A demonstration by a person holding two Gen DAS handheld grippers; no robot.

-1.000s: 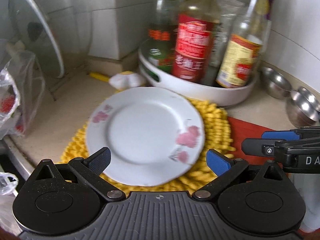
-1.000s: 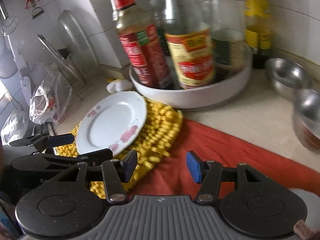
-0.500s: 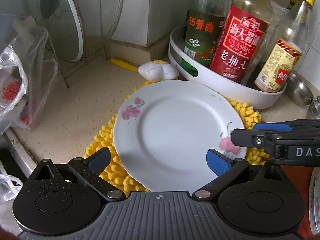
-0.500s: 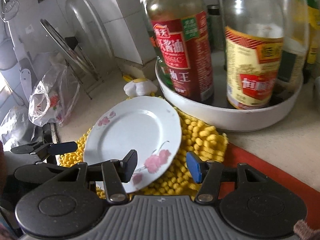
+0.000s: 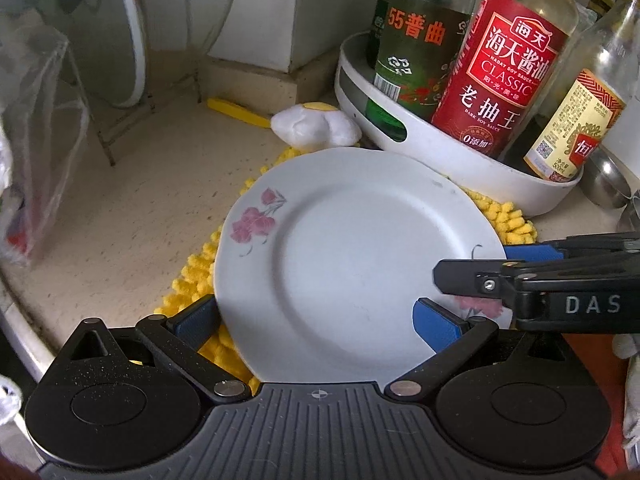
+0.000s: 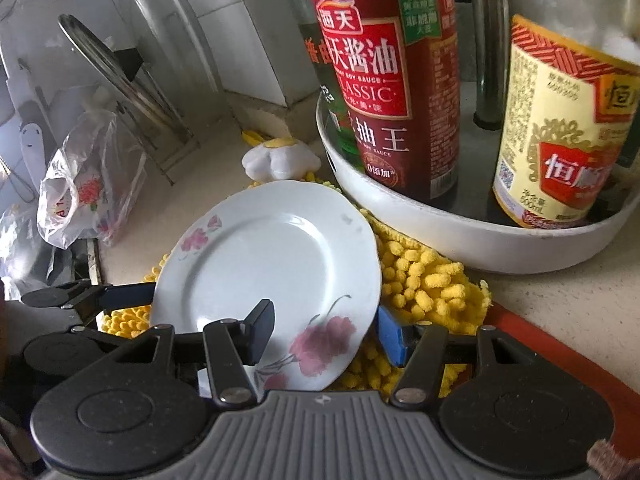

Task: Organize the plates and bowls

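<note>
I have both grippers down at the white plate (image 5: 352,256), the one with pink flowers on its rim, which sits on the yellow chenille mat (image 6: 424,276) on the counter (image 5: 132,192). My left gripper (image 5: 320,320) has its fingers spread wide, one blue pad at the plate's left rim by the mat, the other over the plate's near right part; I cannot tell whether either pad touches the plate. My right gripper (image 6: 326,330) is open as well, straddling the plate's near right rim: its dark pad lies over the plate's face, its blue pad sits outside the rim against the mat, and nothing is clamped. In the left wrist view the right gripper's fingers (image 5: 464,278) reach in over the flowered edge from the right. Just behind the plate stands a white round tray (image 5: 472,168) holding a soy sauce bottle (image 5: 504,68), a green bottle (image 5: 416,52) and a yellow-labelled bottle (image 6: 560,128). A small fried-egg plush (image 5: 316,126) lies beside the tray, and a red cloth (image 6: 560,356) shows under the mat's right side. A steel bowl (image 5: 606,180) rests past the tray.
</note>
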